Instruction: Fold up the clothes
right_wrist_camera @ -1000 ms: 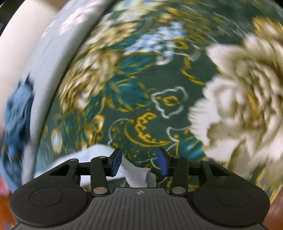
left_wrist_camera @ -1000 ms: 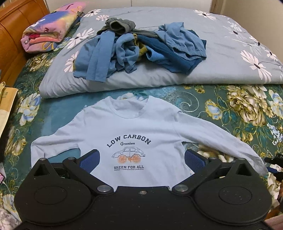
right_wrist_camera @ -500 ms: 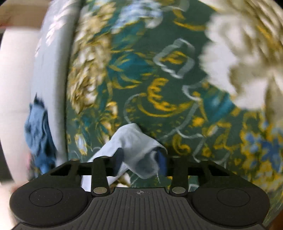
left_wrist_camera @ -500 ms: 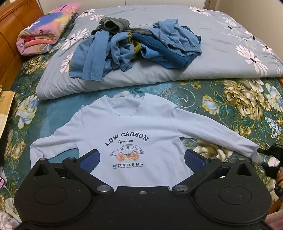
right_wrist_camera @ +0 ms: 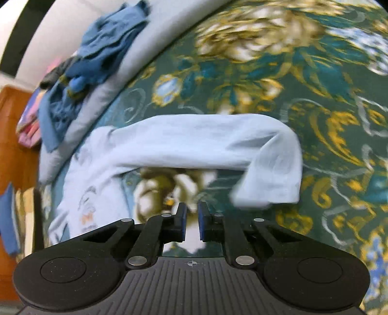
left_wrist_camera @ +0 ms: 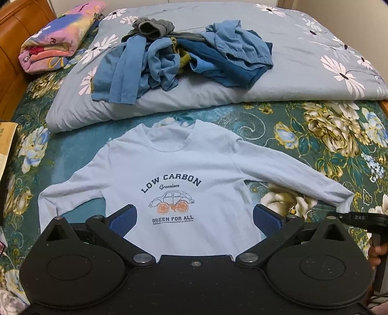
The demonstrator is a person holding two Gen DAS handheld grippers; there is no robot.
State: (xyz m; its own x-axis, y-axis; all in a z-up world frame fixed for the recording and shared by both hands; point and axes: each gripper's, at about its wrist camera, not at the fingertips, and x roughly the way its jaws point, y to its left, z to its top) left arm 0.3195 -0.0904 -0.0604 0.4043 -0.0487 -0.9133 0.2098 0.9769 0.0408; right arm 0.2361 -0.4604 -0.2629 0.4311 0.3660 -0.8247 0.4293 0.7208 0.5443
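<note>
Shirt: the light blue long-sleeved shirt (left_wrist_camera: 174,174) is lying face up on the green floral bedspread (left_wrist_camera: 315,135), collar toward the grey quilt (left_wrist_camera: 303,72).
Right sleeve: its cuff (right_wrist_camera: 274,179) is lying folded back on itself, free of any grip.
Left gripper: the left gripper (left_wrist_camera: 194,215) is hovering over the shirt's hem, fingers spread wide, gripping nothing.
Right gripper: the right gripper (right_wrist_camera: 192,223) is sitting just short of the cuff, fingers nearly together with a thin gap, nothing between them.
Pile: blue clothes (left_wrist_camera: 179,55) are lying heaped on the quilt.
Corner: a pink folded blanket (left_wrist_camera: 60,36) is resting by the wooden headboard (left_wrist_camera: 14,14).
</note>
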